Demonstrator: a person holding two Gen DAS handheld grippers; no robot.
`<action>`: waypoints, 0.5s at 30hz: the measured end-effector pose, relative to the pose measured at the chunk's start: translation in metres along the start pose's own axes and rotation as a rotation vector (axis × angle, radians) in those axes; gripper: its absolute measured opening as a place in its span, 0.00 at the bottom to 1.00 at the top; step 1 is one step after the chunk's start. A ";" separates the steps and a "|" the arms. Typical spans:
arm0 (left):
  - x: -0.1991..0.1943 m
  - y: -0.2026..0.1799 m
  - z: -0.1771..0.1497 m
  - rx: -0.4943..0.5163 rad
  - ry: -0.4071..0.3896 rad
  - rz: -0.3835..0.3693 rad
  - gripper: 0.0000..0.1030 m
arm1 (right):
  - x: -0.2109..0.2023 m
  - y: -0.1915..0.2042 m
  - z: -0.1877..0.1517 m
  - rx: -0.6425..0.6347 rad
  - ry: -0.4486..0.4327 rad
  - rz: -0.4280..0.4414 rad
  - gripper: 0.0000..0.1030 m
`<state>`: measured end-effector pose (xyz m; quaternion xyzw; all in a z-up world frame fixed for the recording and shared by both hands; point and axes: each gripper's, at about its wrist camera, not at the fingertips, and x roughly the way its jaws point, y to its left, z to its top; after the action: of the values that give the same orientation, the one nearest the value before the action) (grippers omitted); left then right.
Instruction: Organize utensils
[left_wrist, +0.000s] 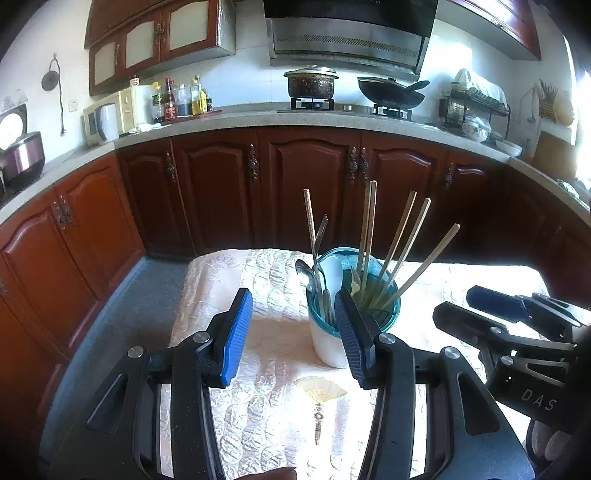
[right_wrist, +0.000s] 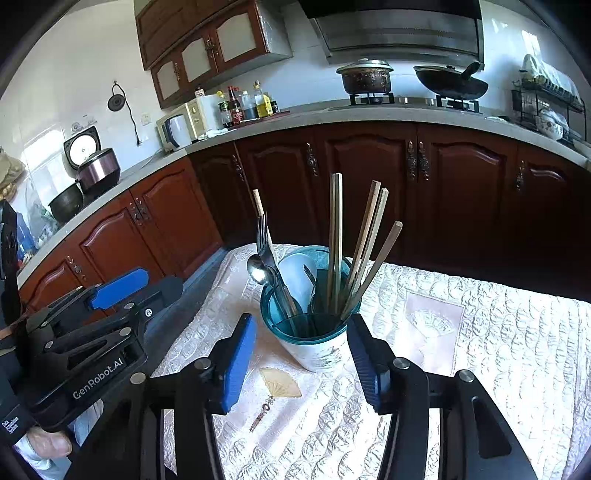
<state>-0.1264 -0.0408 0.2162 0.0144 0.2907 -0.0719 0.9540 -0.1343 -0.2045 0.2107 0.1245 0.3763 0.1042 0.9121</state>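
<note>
Utensil holder (right_wrist: 314, 332), white body with a teal rim, is seen standing upright on the quilted tablecloth (right_wrist: 461, 369), just ahead of the right gripper (right_wrist: 301, 354) and between its finger lines. Wooden chopsticks (right_wrist: 364, 243) are fanned out on the holder's right side; a fork (right_wrist: 264, 240), a spoon (right_wrist: 256, 269) and a white spoon (right_wrist: 297, 273) are gathered on the left.

Right gripper is held wide, nothing between the pads. Left gripper (left_wrist: 295, 332) is likewise spread wide and empty; its right pad lies in front of the holder's (left_wrist: 332, 343) rim, contact not determinable.

Open cloth is noted to the right of the right gripper. The table's far edge lies just beyond the holder, cabinet doors (right_wrist: 369, 177) behind it.

Writing read: "GenRobot.AI" on the left gripper body in the right wrist view; "DAS" on the right gripper (left_wrist: 491, 306) body in the left wrist view. A fan motif (right_wrist: 280, 384) is printed on the cloth between the right gripper's fingers.
</note>
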 end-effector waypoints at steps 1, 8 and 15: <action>0.000 0.000 0.000 -0.001 0.001 0.001 0.44 | 0.000 0.001 0.000 -0.003 0.001 -0.002 0.48; -0.001 0.000 -0.002 0.000 -0.002 0.008 0.44 | 0.002 0.003 -0.002 -0.015 0.011 -0.013 0.48; -0.003 -0.002 -0.003 0.002 -0.013 0.014 0.44 | 0.004 0.001 -0.003 -0.014 0.022 -0.017 0.49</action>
<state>-0.1309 -0.0424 0.2149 0.0167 0.2842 -0.0653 0.9564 -0.1336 -0.2019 0.2067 0.1138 0.3867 0.1004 0.9096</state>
